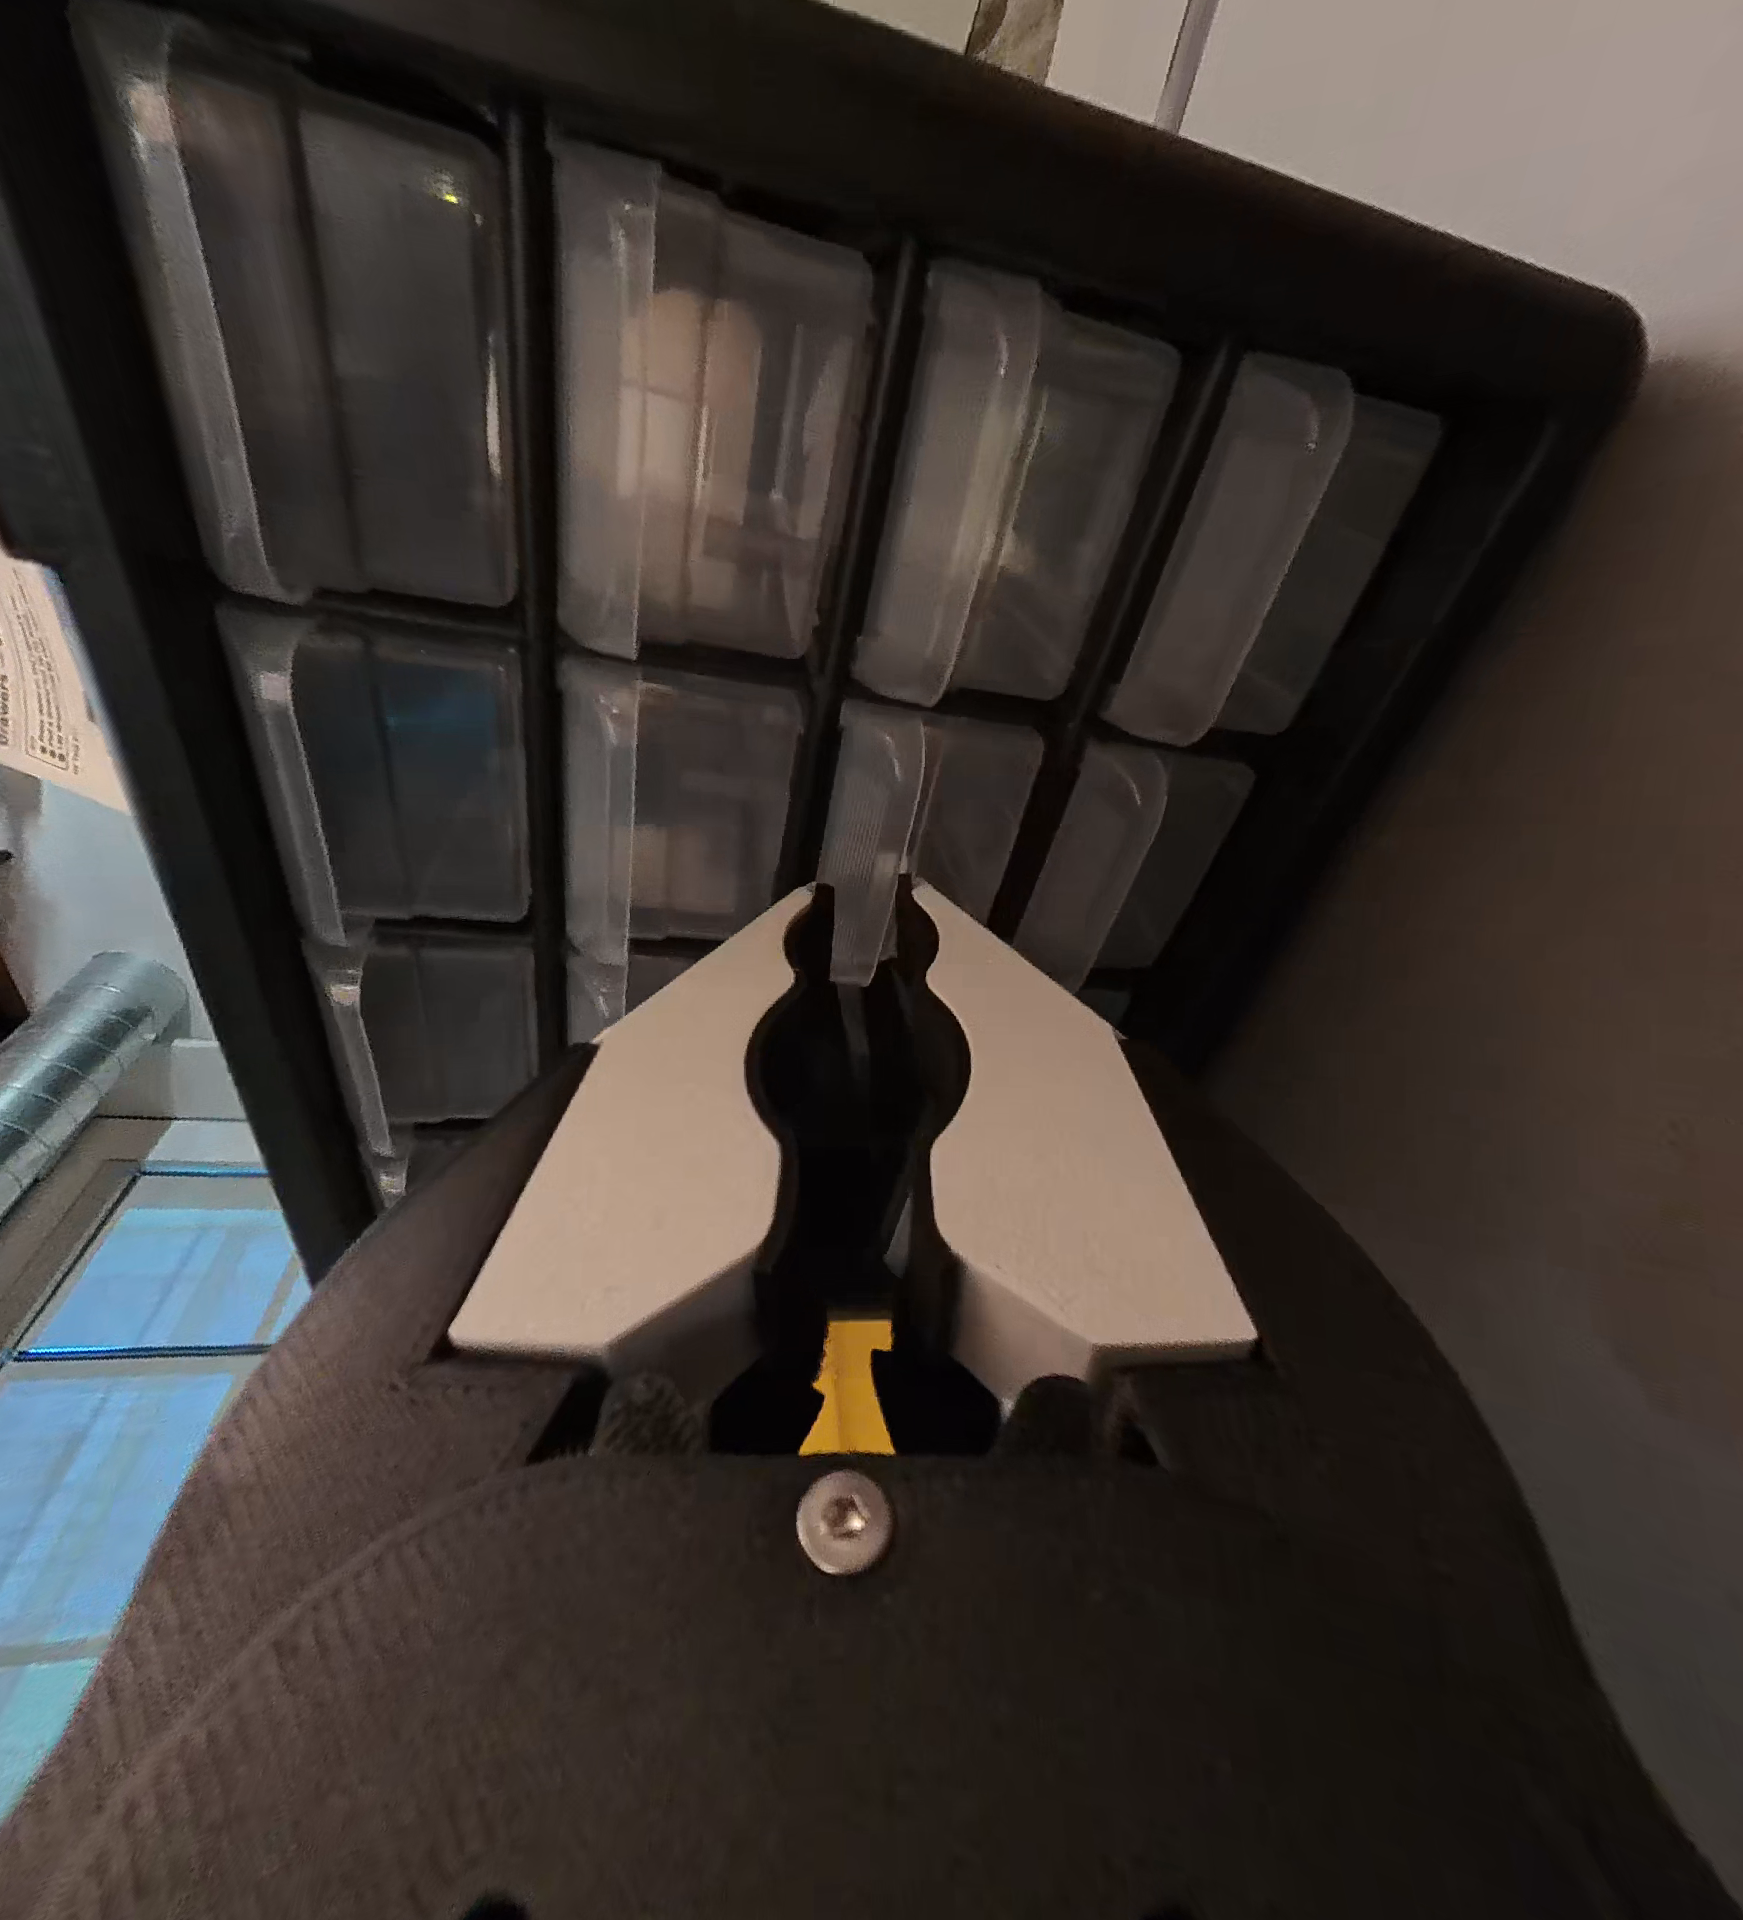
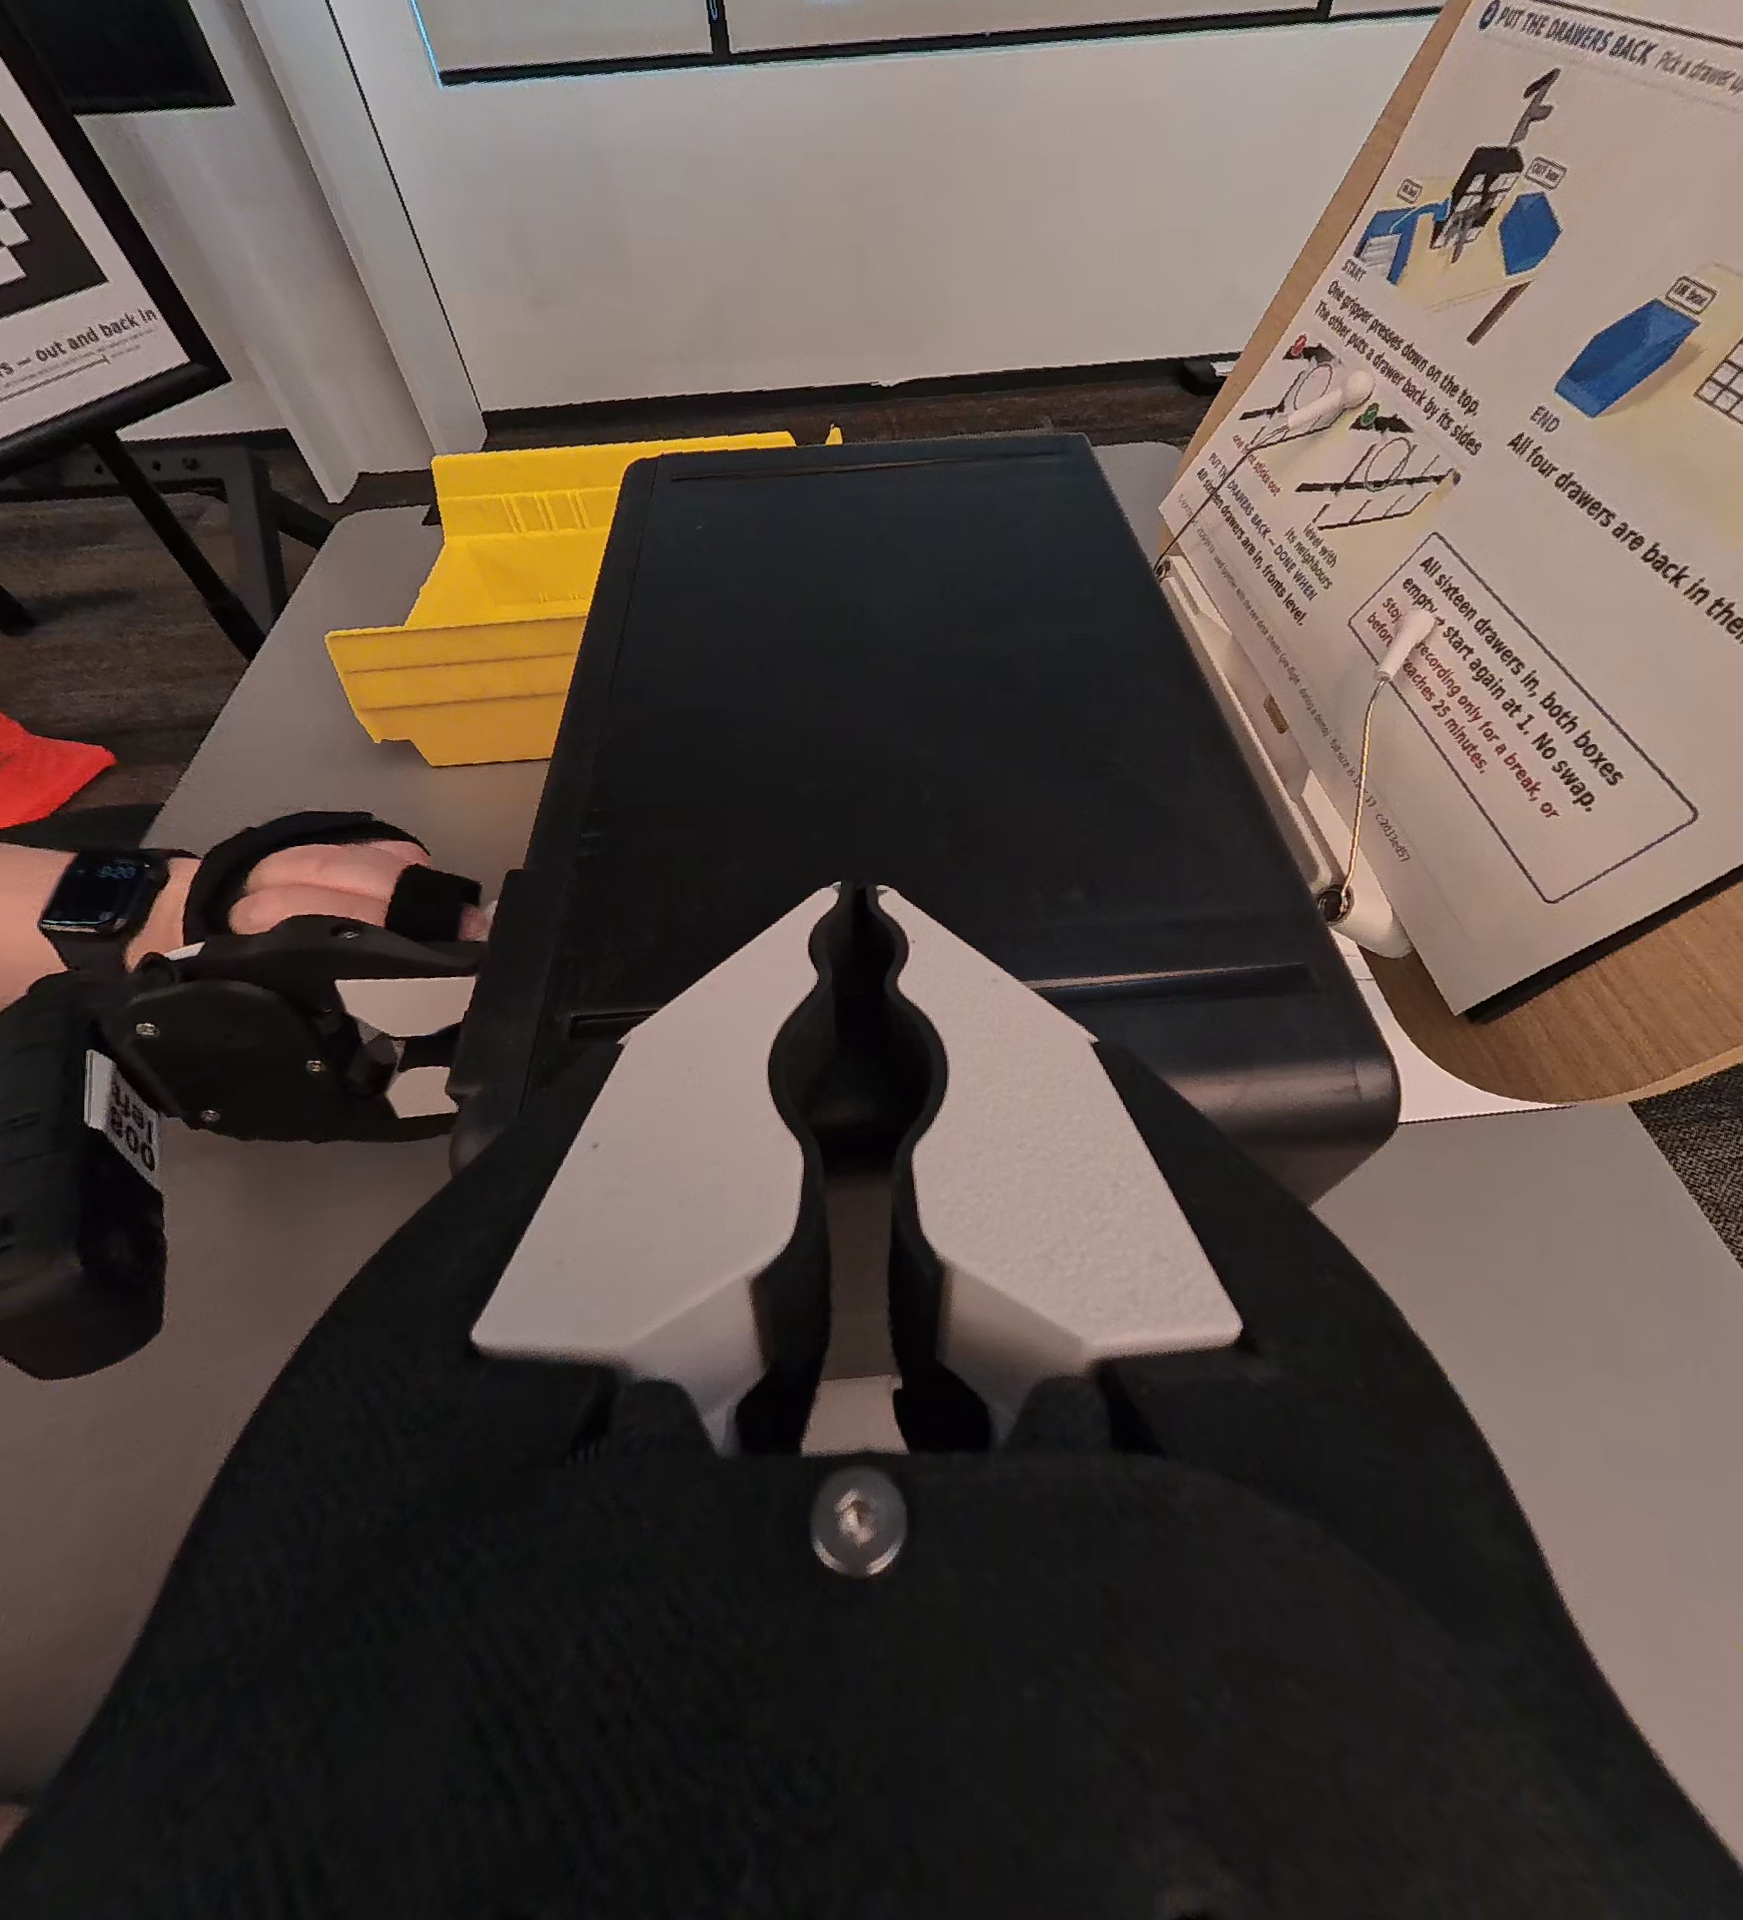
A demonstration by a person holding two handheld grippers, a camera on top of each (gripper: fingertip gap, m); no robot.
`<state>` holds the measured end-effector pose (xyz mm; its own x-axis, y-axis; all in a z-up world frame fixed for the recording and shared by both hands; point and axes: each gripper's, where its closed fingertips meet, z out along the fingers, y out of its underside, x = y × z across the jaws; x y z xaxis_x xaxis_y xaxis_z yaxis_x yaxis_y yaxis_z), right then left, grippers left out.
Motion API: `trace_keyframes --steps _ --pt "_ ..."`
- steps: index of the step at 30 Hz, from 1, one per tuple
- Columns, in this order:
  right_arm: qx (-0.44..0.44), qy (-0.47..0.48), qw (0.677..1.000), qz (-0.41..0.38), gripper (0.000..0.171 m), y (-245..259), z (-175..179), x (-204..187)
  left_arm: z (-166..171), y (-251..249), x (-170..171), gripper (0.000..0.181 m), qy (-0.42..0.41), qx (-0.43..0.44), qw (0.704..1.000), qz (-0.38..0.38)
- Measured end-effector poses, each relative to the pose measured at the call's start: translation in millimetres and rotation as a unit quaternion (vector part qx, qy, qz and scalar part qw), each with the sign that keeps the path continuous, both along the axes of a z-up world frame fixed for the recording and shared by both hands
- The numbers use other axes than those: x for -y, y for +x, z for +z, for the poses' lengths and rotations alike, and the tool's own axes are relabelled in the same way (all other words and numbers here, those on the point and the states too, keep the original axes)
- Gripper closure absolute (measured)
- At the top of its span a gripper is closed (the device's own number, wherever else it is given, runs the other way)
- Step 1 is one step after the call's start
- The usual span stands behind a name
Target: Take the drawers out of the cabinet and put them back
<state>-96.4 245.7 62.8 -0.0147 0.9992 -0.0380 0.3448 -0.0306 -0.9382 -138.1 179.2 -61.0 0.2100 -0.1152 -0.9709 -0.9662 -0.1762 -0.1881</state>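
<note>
1. Left gripper [image 1: 865, 914]: jaws drawn narrow, pinching the clear pull tab [image 1: 872, 831] of one drawer [image 1: 940, 821] in the black cabinet [image 1: 950, 187]; the pads' inner faces lie in shadow
2. Drawers: translucent and blurred, so their contents cannot be made out; the lowest row is cut off behind the gripper body
3. Right gripper [image 2: 854, 891]: jaws nearly closed, holding nothing; the tips sit at the cabinet's top panel [image 2: 908, 675], contact uncertain
4. Yellow bin [image 2: 472, 623]: on the grey table [image 2: 1532, 1351], partly hidden behind the cabinet
5. Instruction board [image 2: 1573, 468]: right of the cabinet, cropped by the frame edge
</note>
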Motion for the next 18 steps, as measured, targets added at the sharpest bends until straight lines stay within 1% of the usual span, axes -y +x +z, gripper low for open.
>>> trace_keyframes --steps 6,7,8,9,11,13,15,17,18 --pt "0.0 -0.002 1.0 0.001 0.171 0 0 0 -1 0 0 0.17 0.01 0.004 1.0 -0.002" --pt "0.0 -0.003 1.0 0.001 0.171 0 0 0 0 2 3 0.166 0.012 0.012 1.0 -0.005" --pt "-0.001 -0.004 1.0 0.002 0.171 0 0 0 1 6 7 0.155 0.013 0.024 1.0 -0.01" --pt "-0.001 -0.005 1.0 0.002 0.171 0 0 0 4 10 13 0.149 0.014 0.038 0.999 -0.018" --pt "-0.002 -0.006 1.0 0.003 0.171 0 0 0 13 14 30 0.146 0.019 0.069 0.997 -0.034" --pt "-0.003 -0.008 1.0 0.003 0.171 0 0 0 35 11 48 0.149 0.031 0.122 0.991 -0.041" --pt "-0.006 -0.008 1.0 0.005 0.171 0 0 0 75 -6 68 0.15 0.054 0.18 0.981 -0.046" --pt "-0.011 -0.015 1.0 0.01 0.171 0 0 0 112 -45 82 0.16 0.061 0.23 0.971 -0.03" --pt "-0.014 -0.02 1.0 0.011 0.171 0 0 -1 122 -71 86 0.162 0.045 0.252 0.967 -0.009"
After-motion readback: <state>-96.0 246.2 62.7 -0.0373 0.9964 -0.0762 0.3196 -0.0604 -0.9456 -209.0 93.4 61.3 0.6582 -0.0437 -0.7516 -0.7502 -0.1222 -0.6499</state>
